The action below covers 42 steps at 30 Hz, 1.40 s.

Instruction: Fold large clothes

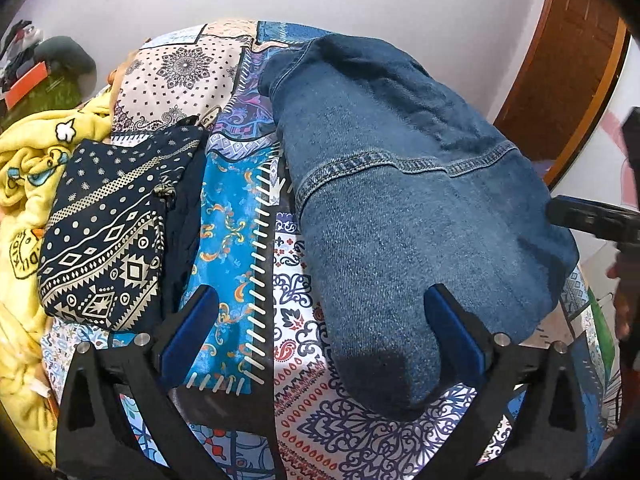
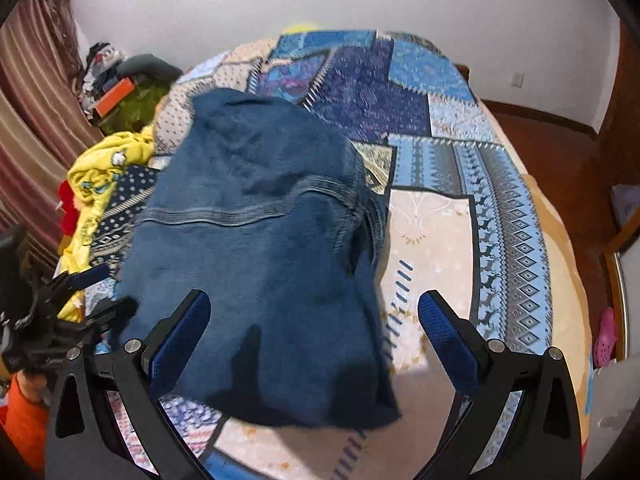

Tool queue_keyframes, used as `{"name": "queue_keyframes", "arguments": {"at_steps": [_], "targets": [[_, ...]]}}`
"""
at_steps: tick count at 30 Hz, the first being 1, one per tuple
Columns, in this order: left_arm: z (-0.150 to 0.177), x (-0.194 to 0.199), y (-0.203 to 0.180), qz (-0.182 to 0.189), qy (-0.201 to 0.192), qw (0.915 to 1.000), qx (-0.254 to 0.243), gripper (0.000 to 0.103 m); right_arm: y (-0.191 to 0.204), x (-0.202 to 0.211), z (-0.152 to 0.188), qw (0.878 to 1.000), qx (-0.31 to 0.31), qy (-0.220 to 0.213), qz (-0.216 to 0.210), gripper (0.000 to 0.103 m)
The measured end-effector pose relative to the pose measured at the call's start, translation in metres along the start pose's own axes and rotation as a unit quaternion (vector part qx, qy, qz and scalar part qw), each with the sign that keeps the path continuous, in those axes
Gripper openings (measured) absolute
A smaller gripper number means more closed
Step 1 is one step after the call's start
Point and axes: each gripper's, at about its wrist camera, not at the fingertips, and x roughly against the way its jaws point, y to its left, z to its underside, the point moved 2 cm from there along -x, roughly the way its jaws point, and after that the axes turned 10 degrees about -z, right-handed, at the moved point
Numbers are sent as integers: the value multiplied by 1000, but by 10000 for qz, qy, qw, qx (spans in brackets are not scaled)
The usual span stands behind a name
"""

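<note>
A blue denim garment (image 1: pixel 404 208) lies folded lengthwise on the patterned bedspread (image 1: pixel 240 216). It also shows in the right wrist view (image 2: pixel 260 264). My left gripper (image 1: pixel 320 300) is open and empty, its jaws wide apart at the near left edge of the denim. My right gripper (image 2: pixel 314 304) is open and empty, hovering over the near end of the denim. The right gripper shows at the right edge of the left wrist view (image 1: pixel 592 220). The left gripper shows at the left edge of the right wrist view (image 2: pixel 80 304).
A folded navy patterned cloth (image 1: pixel 108 236) lies left of the denim. A yellow blanket (image 1: pixel 28 184) is bunched at the bed's left side. Clutter with an orange box (image 2: pixel 116 96) sits beyond. A wooden door (image 1: pixel 568 60) stands at right.
</note>
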Motion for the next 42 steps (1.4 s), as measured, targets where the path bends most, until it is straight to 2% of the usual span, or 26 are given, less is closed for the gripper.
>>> {"name": "queue_keyframes", "arguments": {"at_steps": [4,9,12,14,19,23,24,30,37,42], "targets": [[1,1,3,53,27,10000,5,103,-27,-15,15,9987,-335,323,195,103],[5,1,5,141,154,9998,59,103,-59,-6,53,9897,-1291,330,-519,103],[1,0,7,230,469,9982,300,103,-65,2,68,9827,-1705,298,-661,103],[-5,3,5,207,555,9980,227,103,-61,8,71,9843,-1634,314,-590,103],[-25,17,2,175,383,9991,-60,103,-43,22,60,9939,-1036,277,-258,103],[-43,10,0,351,452,9984,-45,103,-36,19,37,9955,-848,149,-400,103],[-47,5,1,442,497,9978,11,103,-35,15,31,9952,-857,106,-462,103],[-59,-41,5,969,1156,9869,569,103,-51,-32,7,9871,-1123,553,-995,103],[-61,-76,2,1493,1425,9749,835,103,-76,-66,7,9519,-1877,888,-2254,103],[-62,-96,1,1808,1619,9641,1078,103,-64,-74,2,9451,-1828,880,-2563,103]]}}
